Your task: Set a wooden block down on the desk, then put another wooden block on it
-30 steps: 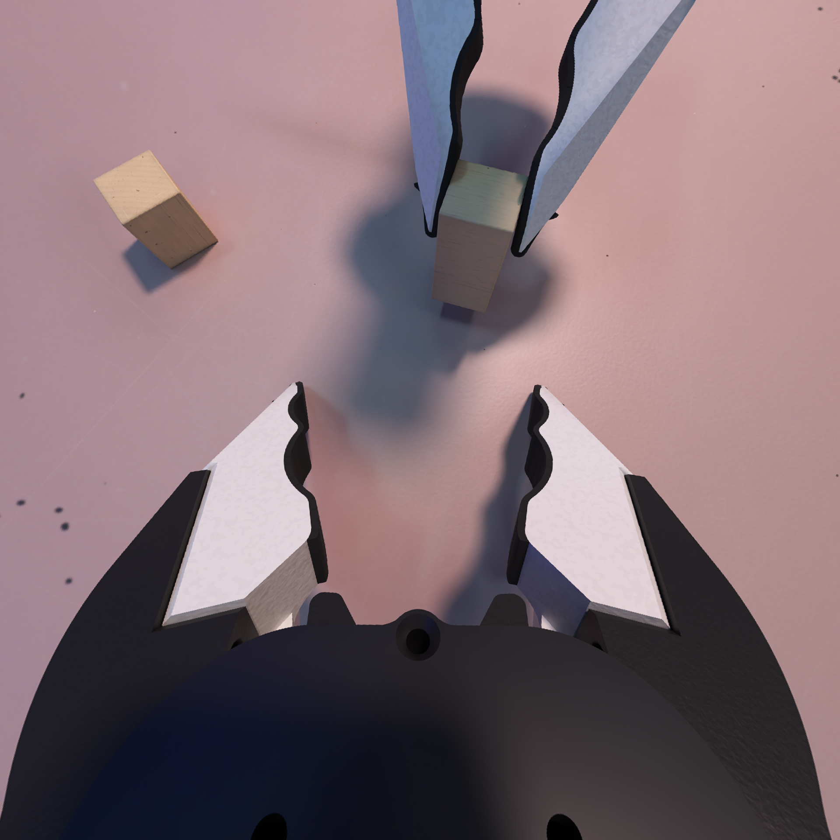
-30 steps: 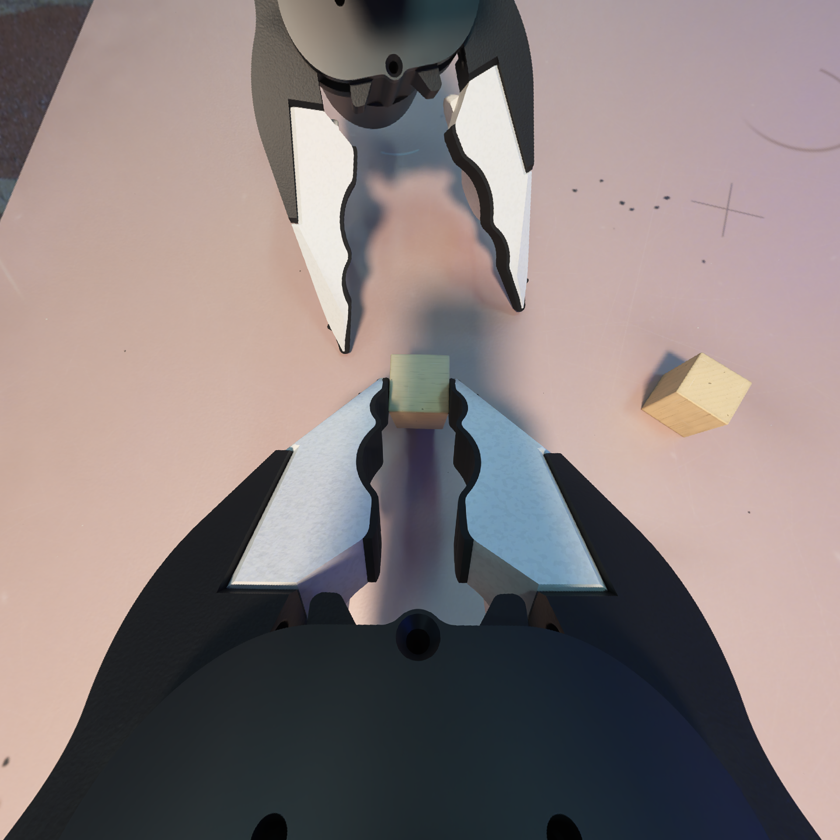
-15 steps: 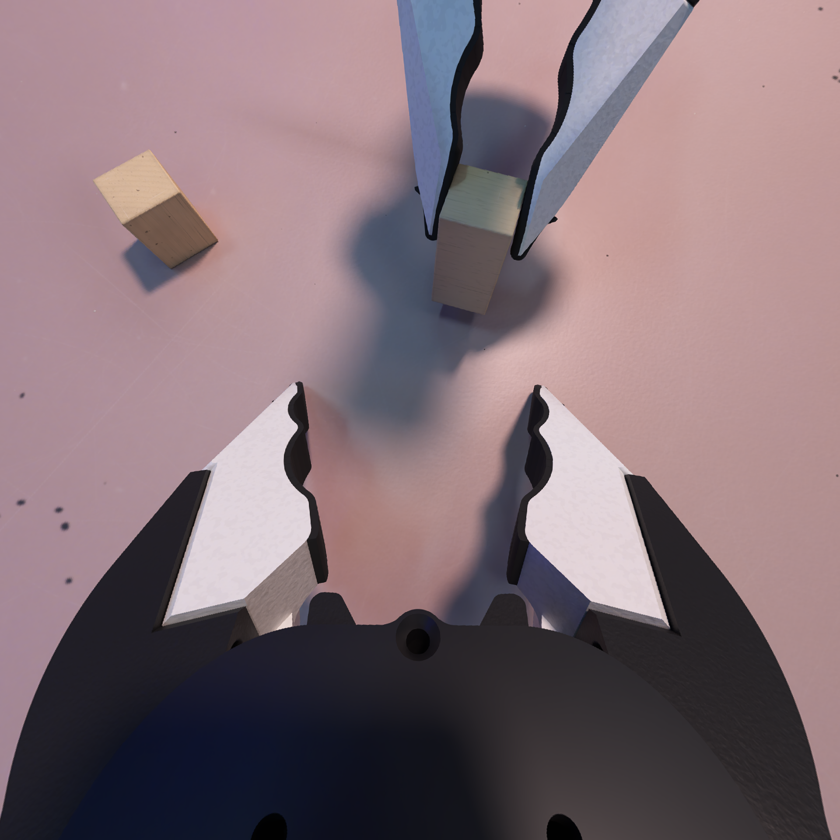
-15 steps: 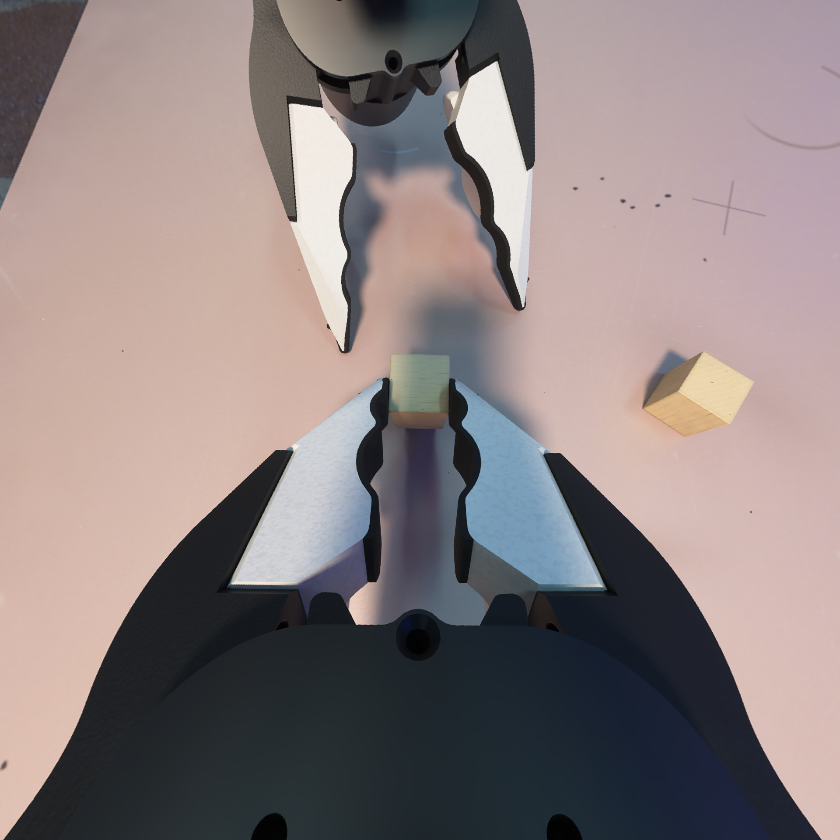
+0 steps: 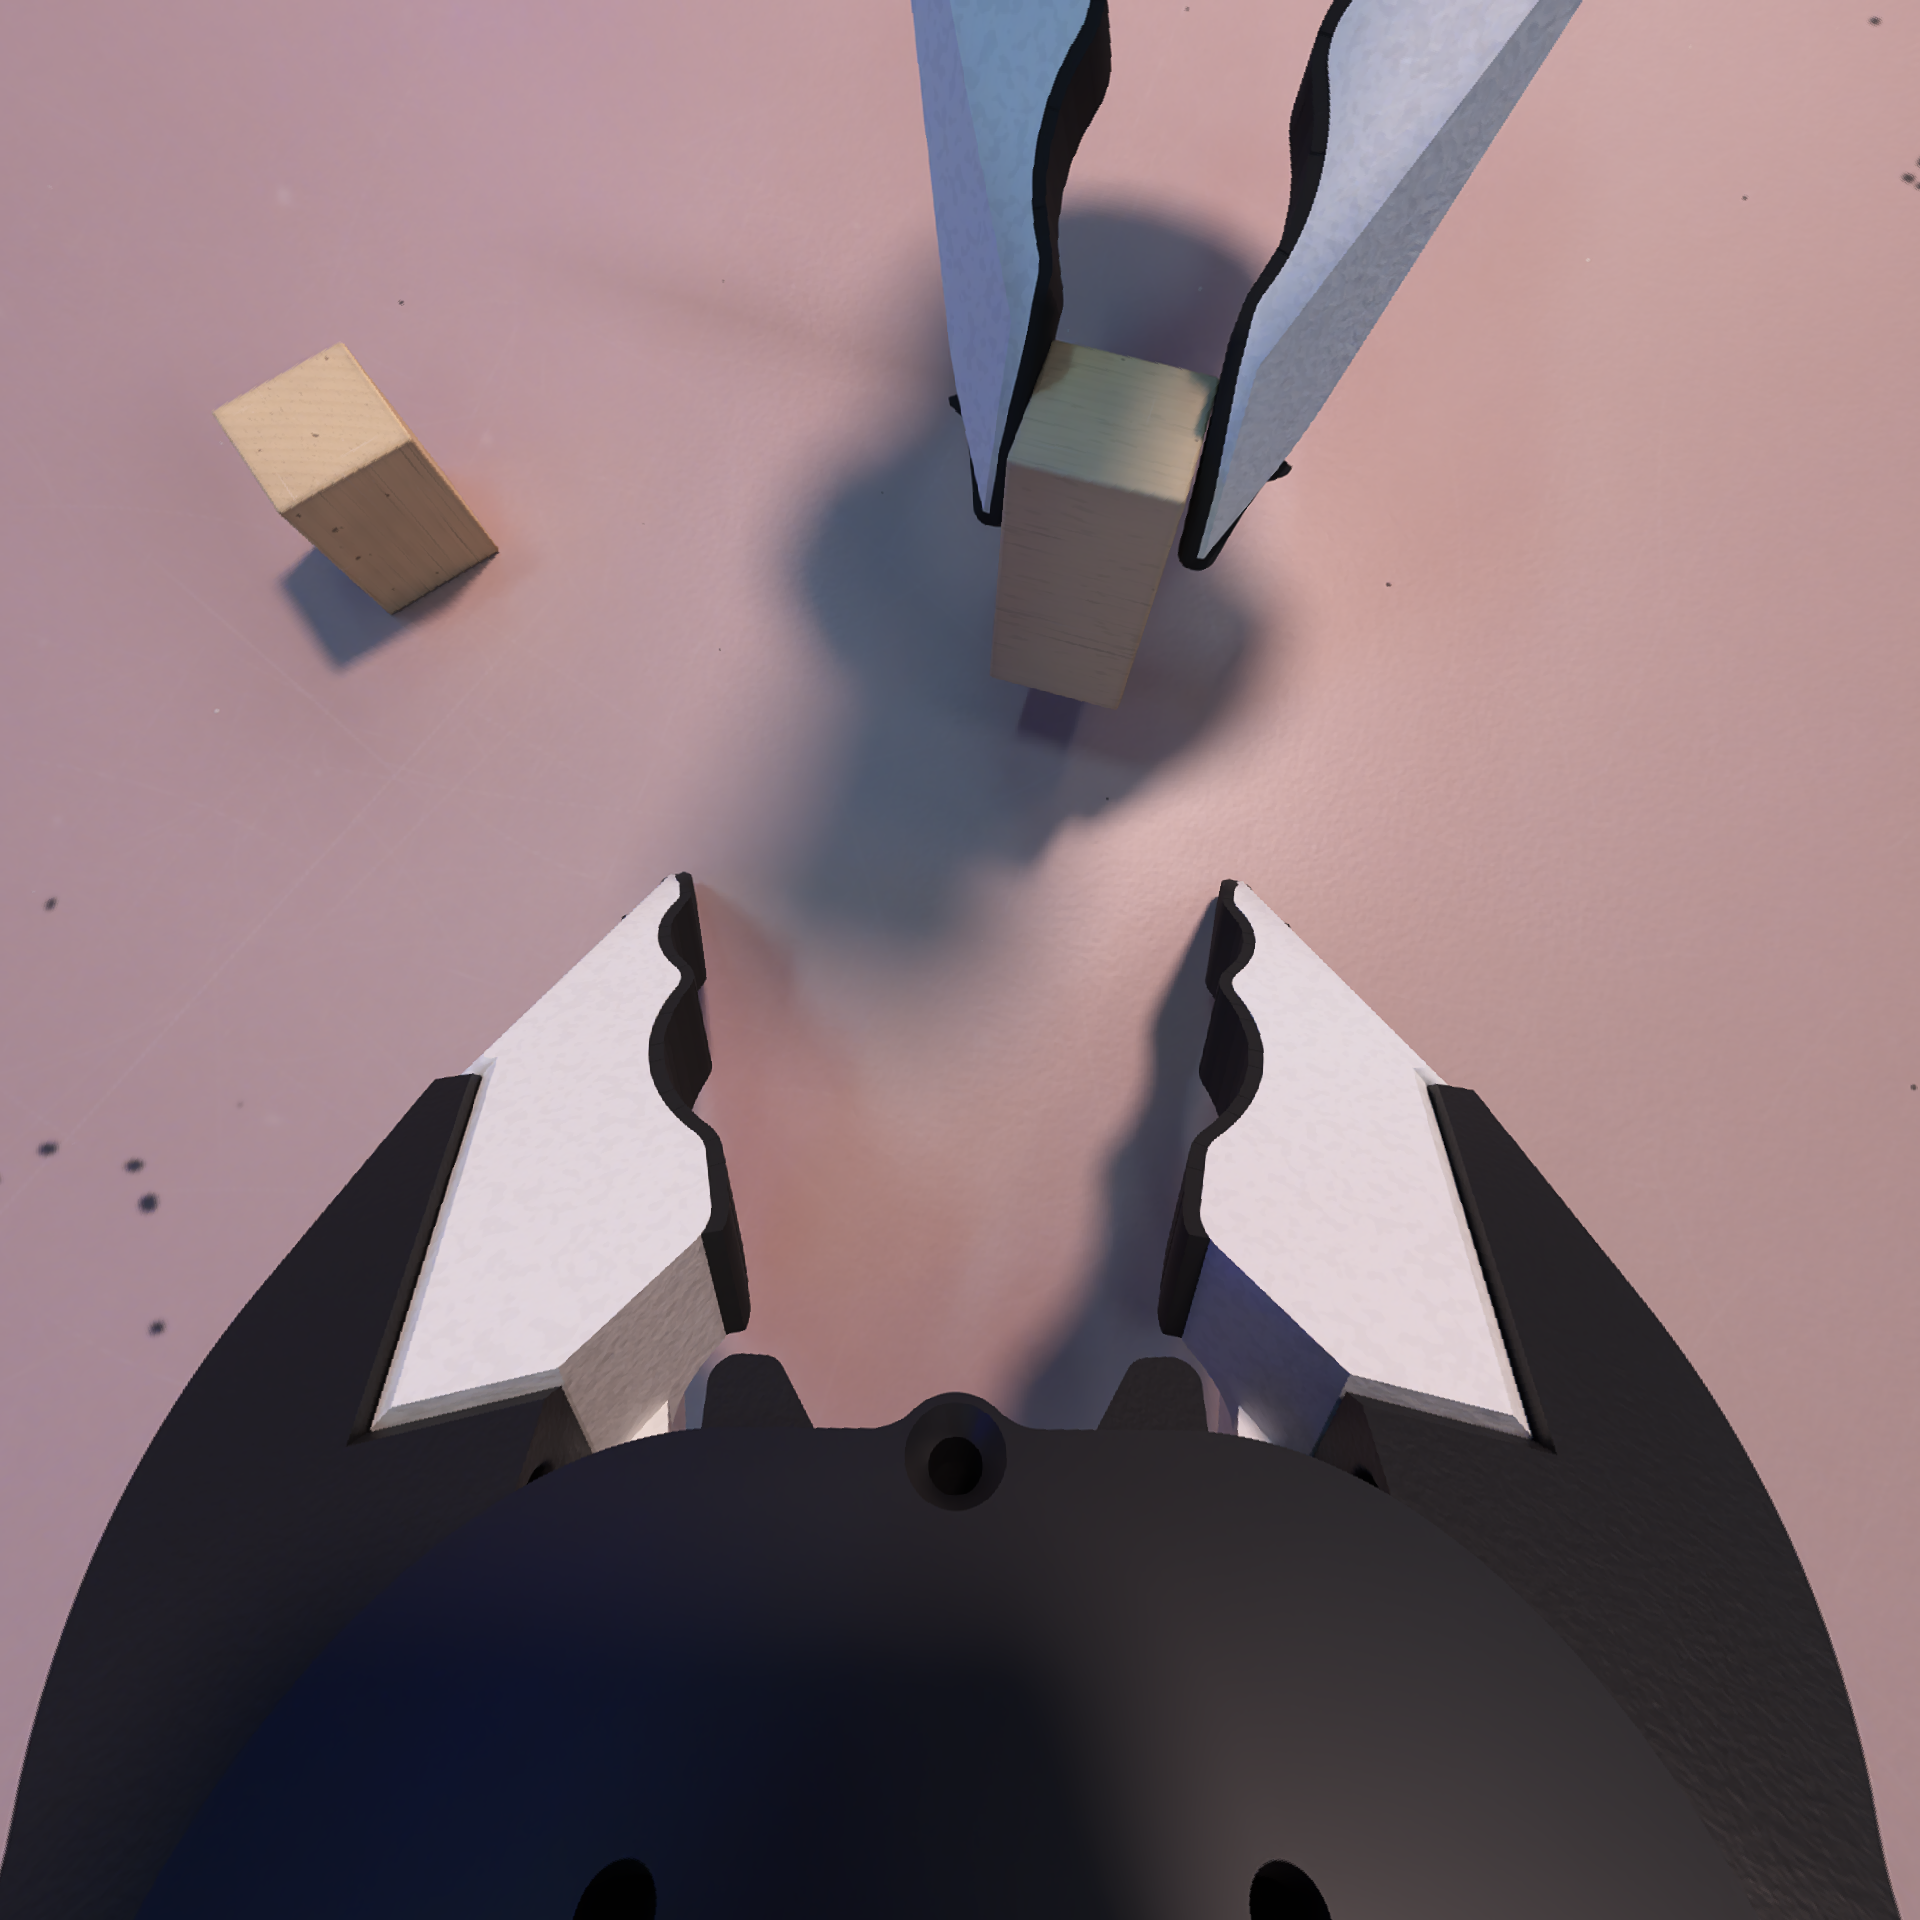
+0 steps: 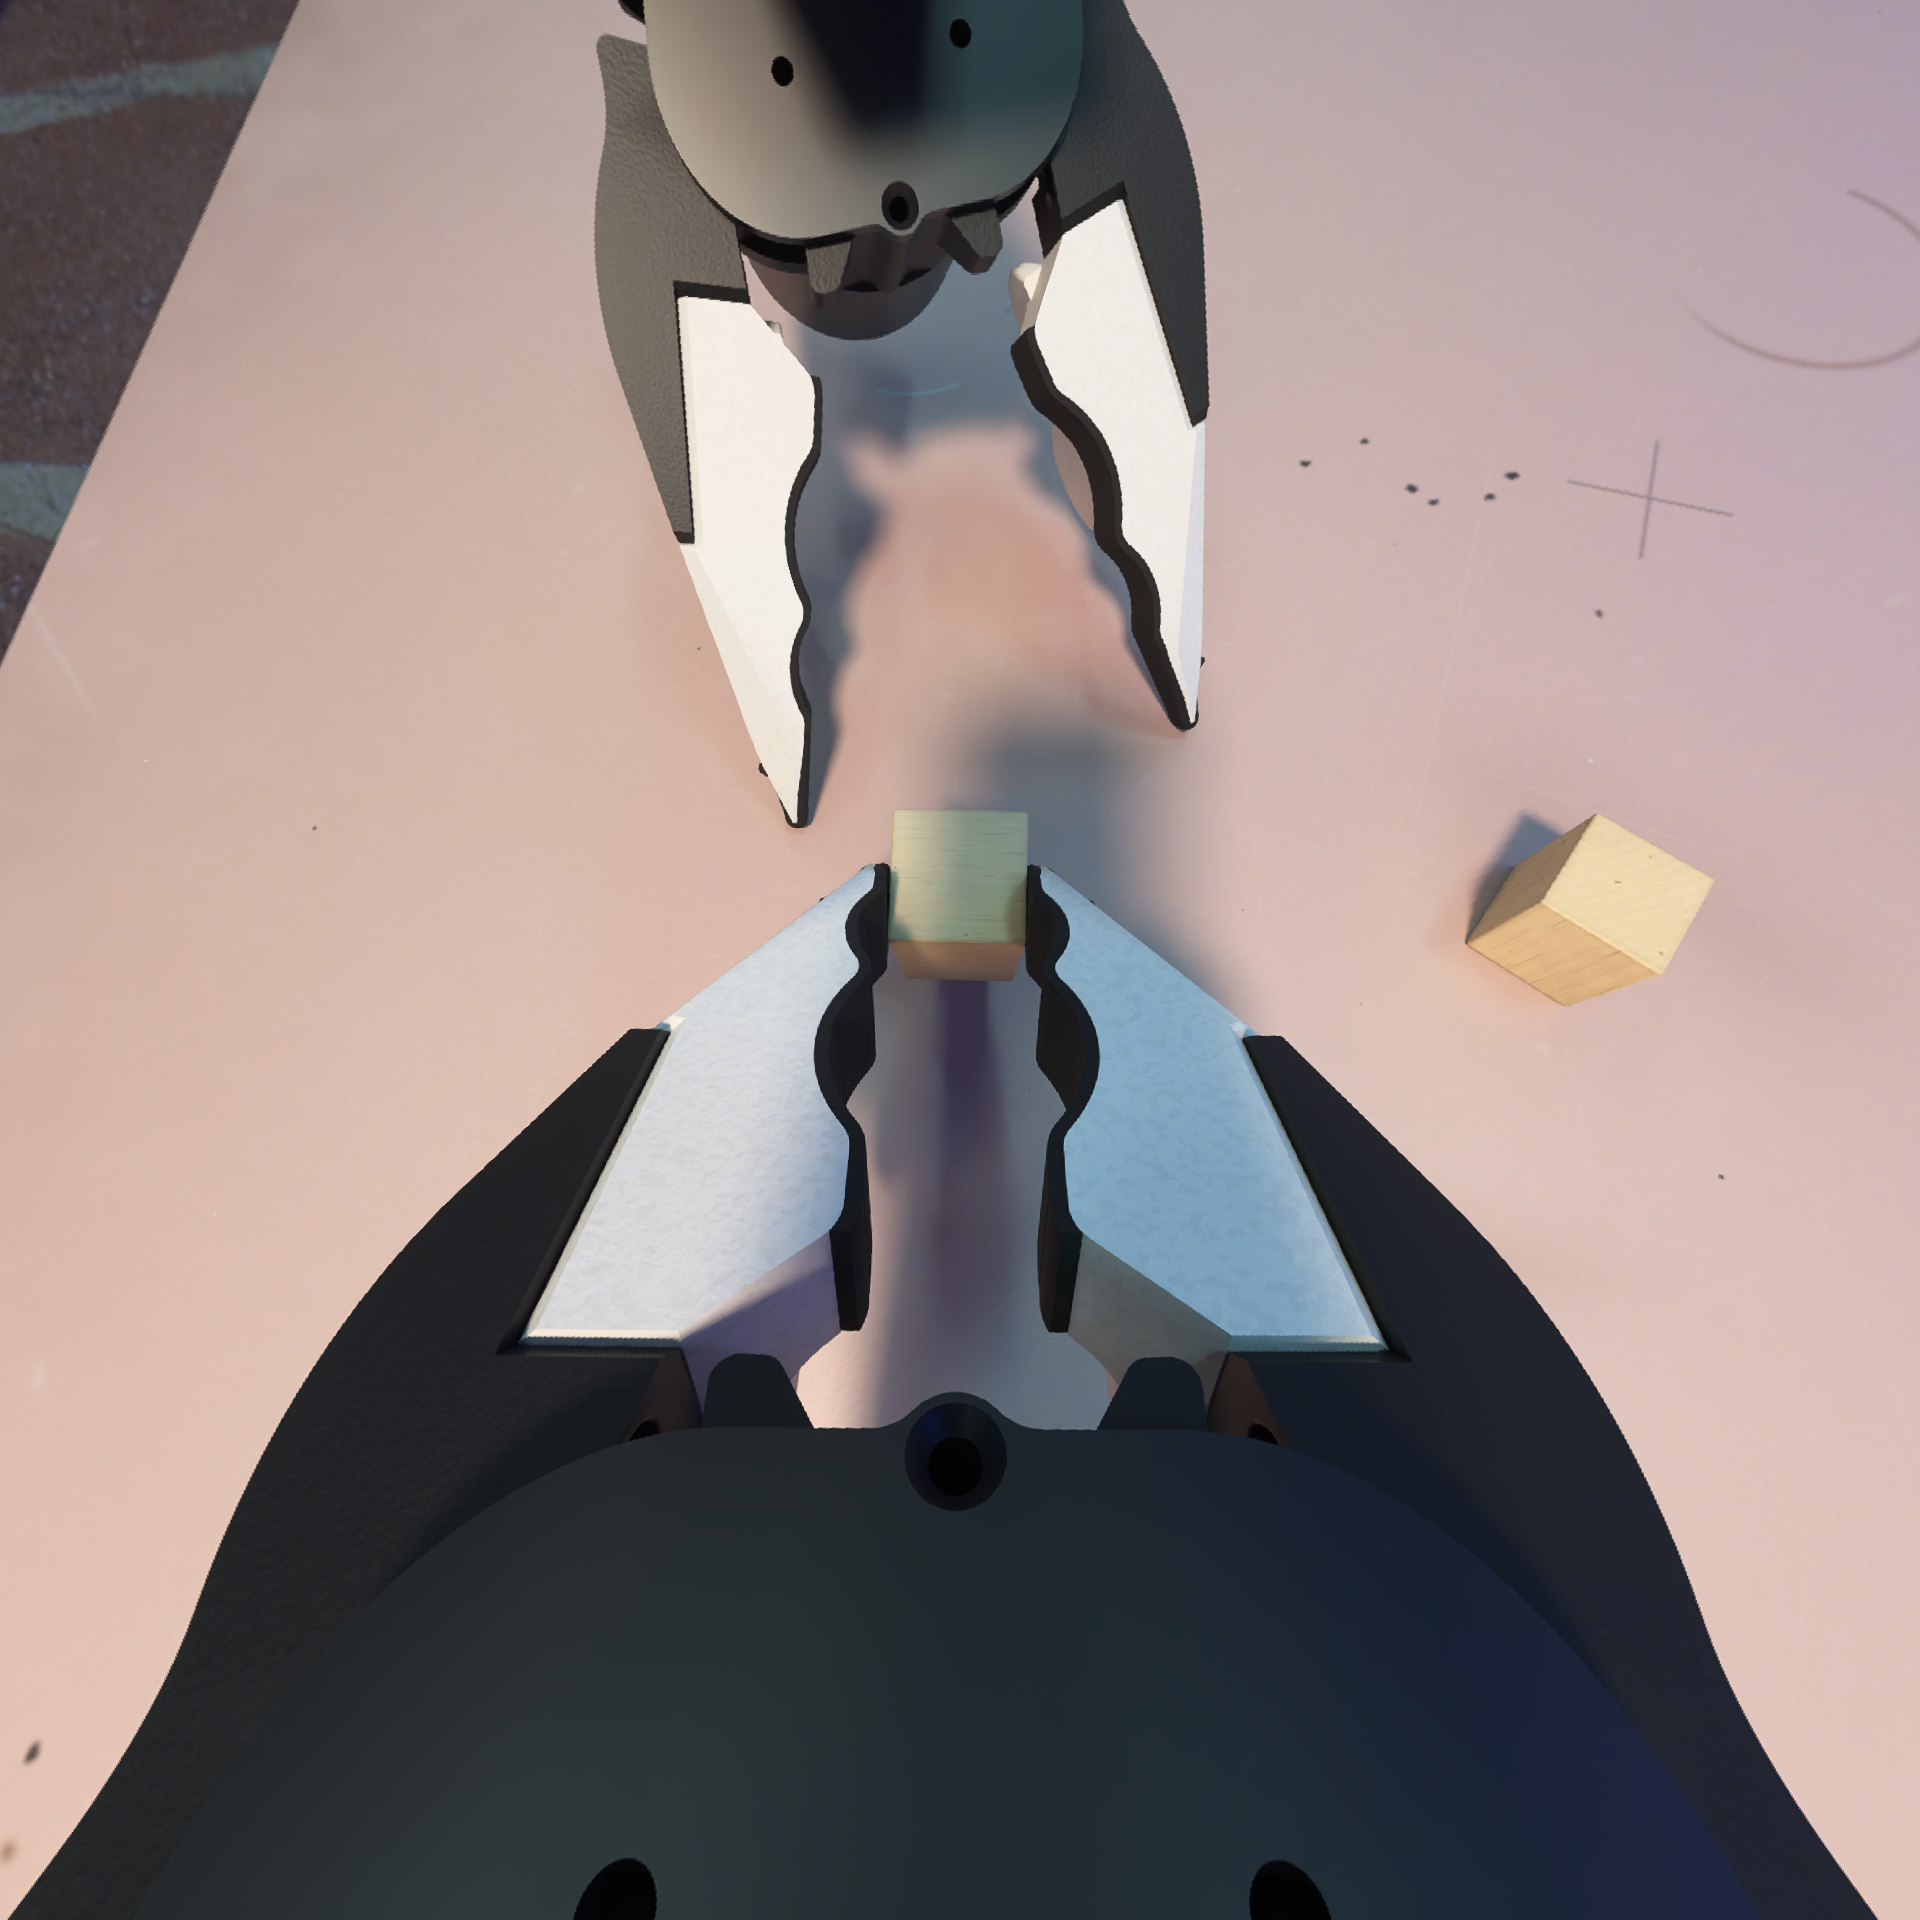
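Right wrist view: 2 wooden blocks, 1 point(image 6: 958, 896) in the right claw point(image 6: 958, 883), 1 point(image 6: 1590, 909) loose.

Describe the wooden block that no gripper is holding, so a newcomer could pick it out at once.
Start from the pink desk, where the right gripper is shut on one wooden block while the open left gripper faces it. Look off to the side: the loose block lies alone. Unlike its twin, nothing touches it, it sits turned at an angle, and it casts its own small shadow.
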